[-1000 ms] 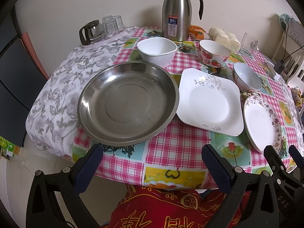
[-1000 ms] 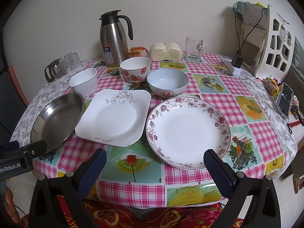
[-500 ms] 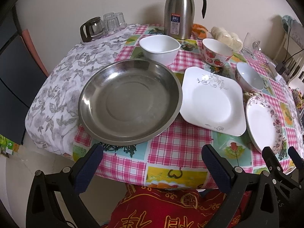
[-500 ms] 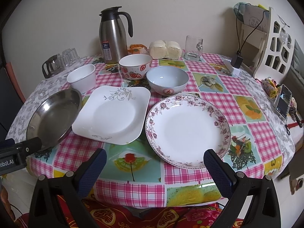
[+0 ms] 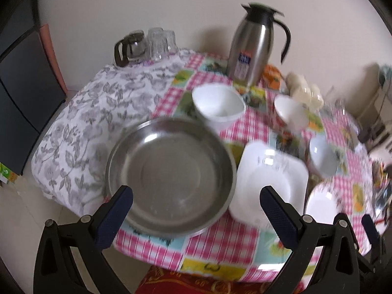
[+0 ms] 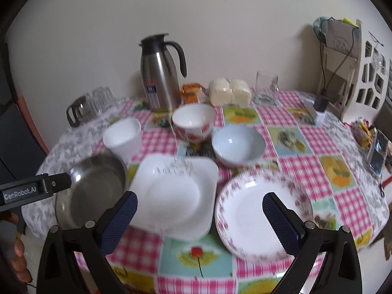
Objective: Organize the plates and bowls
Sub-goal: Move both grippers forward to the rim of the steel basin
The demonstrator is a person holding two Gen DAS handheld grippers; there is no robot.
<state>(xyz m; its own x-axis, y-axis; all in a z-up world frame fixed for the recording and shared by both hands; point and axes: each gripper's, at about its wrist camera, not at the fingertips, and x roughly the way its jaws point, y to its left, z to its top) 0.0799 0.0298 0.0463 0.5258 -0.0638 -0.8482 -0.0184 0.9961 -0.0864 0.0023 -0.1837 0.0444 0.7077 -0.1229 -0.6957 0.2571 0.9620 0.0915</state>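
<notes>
A large steel plate (image 5: 171, 178) lies at the table's near left, with a white square plate (image 5: 272, 183) to its right. A round flower-rimmed plate (image 6: 259, 215) lies further right. Behind them stand a white square bowl (image 5: 218, 105), a strawberry-patterned bowl (image 6: 193, 120) and a pale blue bowl (image 6: 237, 144). My left gripper (image 5: 196, 210) hovers open over the near rim of the steel plate. My right gripper (image 6: 199, 218) hangs open above the gap between the square plate and the flowered plate. Neither gripper holds anything.
A steel thermos jug (image 6: 159, 73) stands at the back. Glasses and a glass pot (image 5: 144, 44) sit at the back left, wrapped buns (image 6: 230, 90) and a glass mug (image 6: 265, 85) at the back right. A phone (image 6: 378, 154) lies at the right edge. A white chair (image 6: 365, 78) stands beyond.
Both grippers have risen and moved forward over the table, so the dishes now sit lower and closer between the fingers. The views are blurred by motion. No dish has moved.
</notes>
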